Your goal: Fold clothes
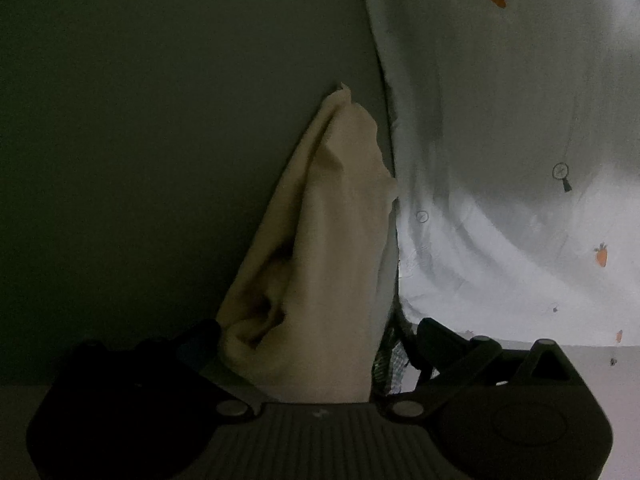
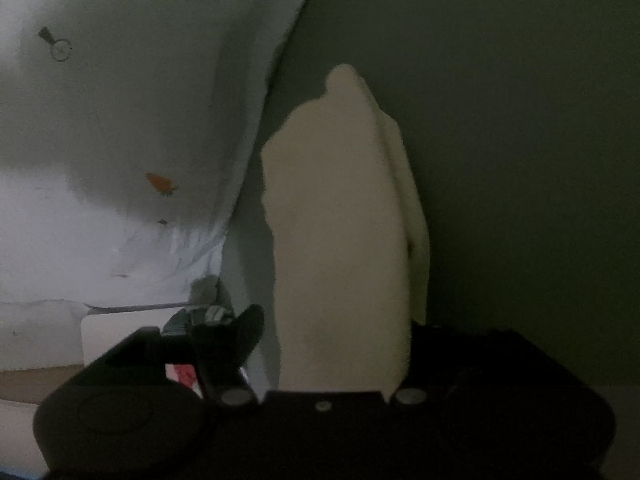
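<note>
Gripping one cream garment (image 1: 320, 248) (image 2: 340, 220) — two tools, left (image 1: 316, 360) — right (image 2: 336, 360).

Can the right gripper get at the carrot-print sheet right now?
Probably not: the right gripper is already shut on the cream cloth, which fills its jaws. The carrot-print sheet lies off to its left, unobstructed.

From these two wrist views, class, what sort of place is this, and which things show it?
Probably a bedroom, though the views are dim. A white sheet printed with carrots looks like bedding. A plain dark wall stands beside it. Each tool, left and right, grips cream cloth.
</note>
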`<state>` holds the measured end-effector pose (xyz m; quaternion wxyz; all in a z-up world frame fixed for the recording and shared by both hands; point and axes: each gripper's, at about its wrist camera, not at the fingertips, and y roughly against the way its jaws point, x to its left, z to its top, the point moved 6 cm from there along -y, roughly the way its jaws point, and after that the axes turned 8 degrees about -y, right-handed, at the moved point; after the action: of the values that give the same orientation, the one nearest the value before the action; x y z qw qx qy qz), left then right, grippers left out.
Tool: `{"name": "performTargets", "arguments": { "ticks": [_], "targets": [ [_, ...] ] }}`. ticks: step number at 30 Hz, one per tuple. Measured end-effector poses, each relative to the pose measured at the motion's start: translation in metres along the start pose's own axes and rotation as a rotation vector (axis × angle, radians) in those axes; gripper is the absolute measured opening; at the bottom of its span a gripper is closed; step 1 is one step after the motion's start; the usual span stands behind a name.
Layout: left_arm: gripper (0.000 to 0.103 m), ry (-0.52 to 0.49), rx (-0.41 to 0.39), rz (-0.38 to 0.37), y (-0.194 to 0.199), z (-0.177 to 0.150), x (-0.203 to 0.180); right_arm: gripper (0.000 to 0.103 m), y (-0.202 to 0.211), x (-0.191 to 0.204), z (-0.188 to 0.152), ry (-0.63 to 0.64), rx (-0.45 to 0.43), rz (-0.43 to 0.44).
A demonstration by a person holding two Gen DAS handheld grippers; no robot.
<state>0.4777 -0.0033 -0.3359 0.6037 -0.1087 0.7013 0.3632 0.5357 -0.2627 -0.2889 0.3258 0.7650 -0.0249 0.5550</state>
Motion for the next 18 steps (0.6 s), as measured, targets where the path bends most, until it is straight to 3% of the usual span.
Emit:
{"name": "performTargets", "arguments": {
  "ticks": [1, 3, 5, 10, 14, 18],
  "targets": [
    [0.102, 0.004, 0.009, -0.015, -0.001, 0.002, 0.0, 0.037, 0.003, -0.005, -0.002, -0.003, -0.004, -0.01],
    [0.103, 0.013, 0.028, -0.044, -0.004, 0.005, 0.001, 0.03, 0.008, -0.005, -0.003, -0.031, -0.005, 0.01],
    [0.103, 0.022, 0.046, -0.073, -0.007, 0.009, 0.001, 0.024, 0.016, -0.005, -0.004, -0.142, -0.006, 0.093],
    [0.103, 0.099, 0.1, -0.271, -0.019, 0.002, 0.01, 0.018, 0.037, 0.017, -0.003, -0.265, -0.039, 0.266],
    [0.103, 0.12, 0.08, -0.306, -0.036, 0.011, 0.009, 0.017, 0.044, 0.021, 0.0, -0.311, -0.052, 0.322],
    [0.103, 0.137, 0.039, -0.304, -0.051, 0.031, 0.009, 0.017, 0.053, 0.006, 0.0, -0.326, -0.043, 0.303]
  ]
}}
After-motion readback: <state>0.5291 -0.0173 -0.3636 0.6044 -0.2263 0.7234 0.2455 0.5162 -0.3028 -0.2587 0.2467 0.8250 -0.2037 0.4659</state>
